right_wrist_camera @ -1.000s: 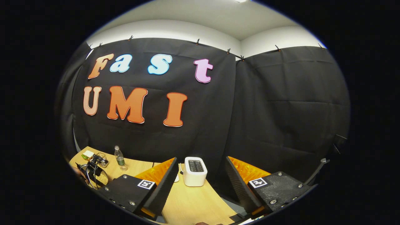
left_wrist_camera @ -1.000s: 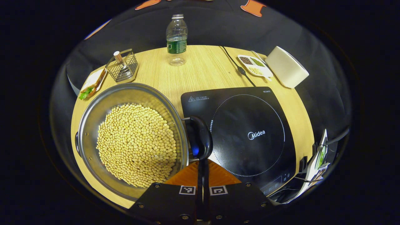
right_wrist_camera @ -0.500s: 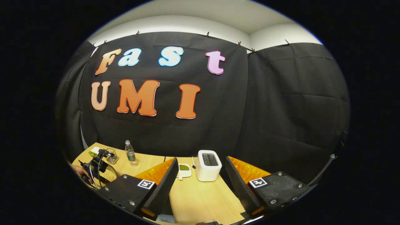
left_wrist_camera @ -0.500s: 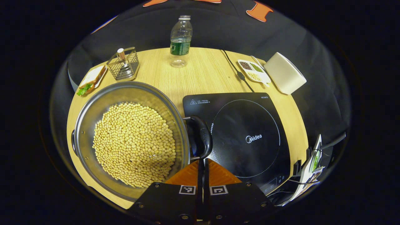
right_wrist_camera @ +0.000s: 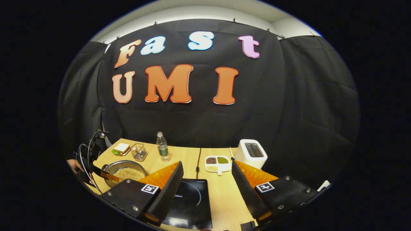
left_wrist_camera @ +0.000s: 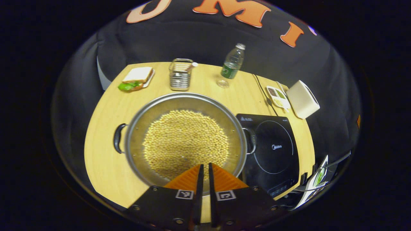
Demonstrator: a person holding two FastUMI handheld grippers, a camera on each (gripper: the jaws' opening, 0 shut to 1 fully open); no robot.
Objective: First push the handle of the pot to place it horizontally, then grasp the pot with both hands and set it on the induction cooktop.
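A: Now that the left gripper [left_wrist_camera: 204, 166] has backed off, fingers pressed together, where's the pot [left_wrist_camera: 184, 138]?
B: Left of the induction cooktop [left_wrist_camera: 273, 150], handle [left_wrist_camera: 251, 145] flat. Right gripper [right_wrist_camera: 207, 179] spread; grasping comes next.

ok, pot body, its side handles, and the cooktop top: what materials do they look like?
Pot: bare metal, probably stainless steel, with a brushed grey sheen and bright rim.
Side handles: dark glossy loops, likely plastic on metal brackets; can't confirm.
Induction cooktop: smooth black glossy panel with printed ring, looks like glass or glass-ceramic.
Table: pale wood-grain, possibly laminate.
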